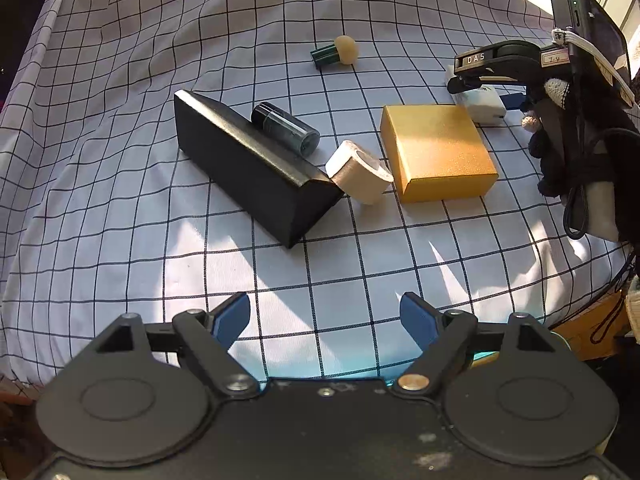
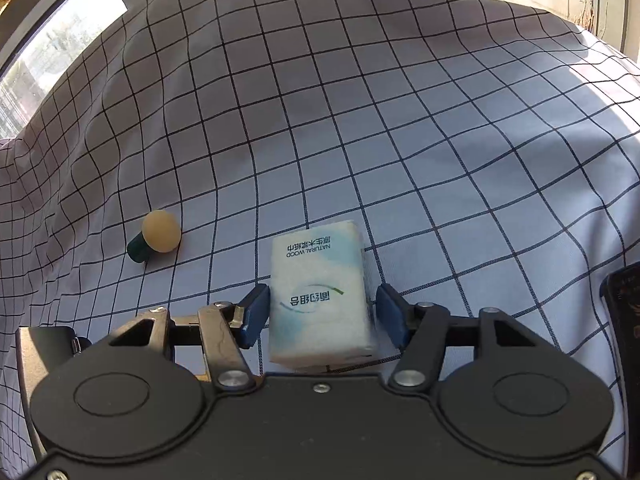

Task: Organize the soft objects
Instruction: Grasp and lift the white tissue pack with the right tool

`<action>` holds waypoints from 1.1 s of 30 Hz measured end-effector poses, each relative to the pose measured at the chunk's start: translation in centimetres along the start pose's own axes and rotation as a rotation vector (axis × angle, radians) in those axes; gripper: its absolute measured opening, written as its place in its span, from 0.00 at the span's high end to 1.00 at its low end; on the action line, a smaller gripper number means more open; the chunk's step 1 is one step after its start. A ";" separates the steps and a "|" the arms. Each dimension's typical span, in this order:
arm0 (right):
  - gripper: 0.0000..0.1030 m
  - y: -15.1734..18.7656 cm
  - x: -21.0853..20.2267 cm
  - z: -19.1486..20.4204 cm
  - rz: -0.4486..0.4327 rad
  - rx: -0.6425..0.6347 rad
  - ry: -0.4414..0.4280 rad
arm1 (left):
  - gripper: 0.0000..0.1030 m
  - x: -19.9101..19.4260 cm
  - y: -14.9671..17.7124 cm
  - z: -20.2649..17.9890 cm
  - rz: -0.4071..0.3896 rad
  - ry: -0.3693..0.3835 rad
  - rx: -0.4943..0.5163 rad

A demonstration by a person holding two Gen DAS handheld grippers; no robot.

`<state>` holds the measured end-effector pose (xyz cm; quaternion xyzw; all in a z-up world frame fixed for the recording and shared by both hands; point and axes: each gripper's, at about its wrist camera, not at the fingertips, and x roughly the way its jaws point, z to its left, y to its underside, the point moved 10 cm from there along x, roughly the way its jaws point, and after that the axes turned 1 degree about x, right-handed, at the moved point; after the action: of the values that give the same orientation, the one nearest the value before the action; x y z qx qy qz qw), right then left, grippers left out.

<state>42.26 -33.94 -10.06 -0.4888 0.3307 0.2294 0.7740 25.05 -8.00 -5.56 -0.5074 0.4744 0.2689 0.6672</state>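
Right jaws: spread, flanking the tissue pack (image 2: 320, 296) without pinching it.
Left jaws: spread, empty.
Pack: lying on the checked cloth (image 2: 360, 120), beside the gold box (image 1: 438, 152).
Risk: pulling away could snag and drag it.

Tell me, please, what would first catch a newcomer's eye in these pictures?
The white tissue pack lies on the checked cloth between the right gripper's open blue pads. In the left view, a gold box glows mid-cloth, with a long black case lying aslant left of it.
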 end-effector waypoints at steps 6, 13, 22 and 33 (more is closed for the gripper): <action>0.50 0.3 -0.8 -0.1 -0.003 0.017 -0.012 | 0.22 -1.2 -3.0 0.6 -0.058 -0.034 -0.003; 0.50 0.0 -3.8 -0.6 -0.061 0.051 -0.033 | 0.22 -1.2 -7.1 1.4 -0.097 -0.065 -0.034; 0.50 -0.3 -5.0 -2.0 -0.090 0.090 -0.037 | 0.22 0.8 -9.9 0.9 -0.087 -0.132 -0.003; 0.50 -1.0 -5.7 -3.1 -0.105 0.148 -0.062 | 0.21 2.9 -7.3 -1.3 -0.088 -0.307 0.230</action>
<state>38.22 -37.36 -6.16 -0.4397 0.2966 0.1786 0.8287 31.89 -12.09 -5.14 -0.4010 0.3721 0.2577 0.7965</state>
